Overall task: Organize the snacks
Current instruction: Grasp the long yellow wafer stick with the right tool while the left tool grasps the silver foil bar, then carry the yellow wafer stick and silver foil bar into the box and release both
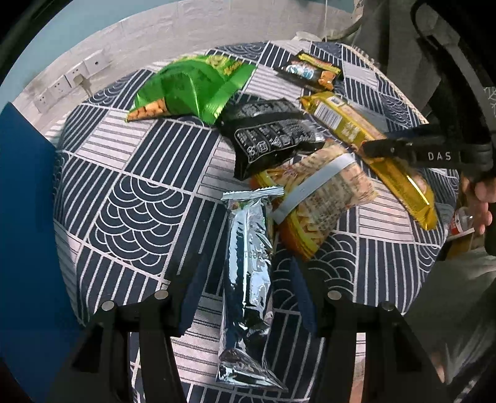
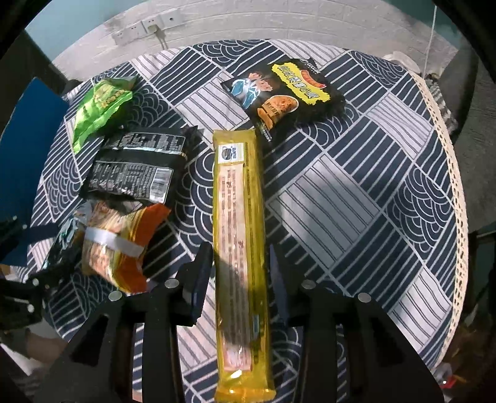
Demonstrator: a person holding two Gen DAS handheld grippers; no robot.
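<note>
On the round patterned table (image 1: pixel 133 198) lie several snack packs. A long silver packet (image 1: pixel 246 272) lies between the open fingers of my left gripper (image 1: pixel 245 291), with gaps on both sides. A long yellow packet (image 2: pixel 240 248) lies between the fingers of my right gripper (image 2: pixel 240 272); the jaws stand open around it. In the left wrist view the right gripper (image 1: pixel 372 147) hangs over the yellow packet (image 1: pixel 400 183). An orange noodle pack (image 1: pixel 322 198), a black bag (image 1: pixel 269 136), a green bag (image 1: pixel 192 86) and a small dark pack (image 1: pixel 313 73) lie behind.
A blue panel (image 1: pixel 21 217) stands at the table's left. The table's lace-trimmed edge (image 2: pixel 455 186) curves at the right. Wall sockets (image 2: pixel 148 26) sit on the far wall. The person's hand (image 1: pixel 477 198) shows at the right.
</note>
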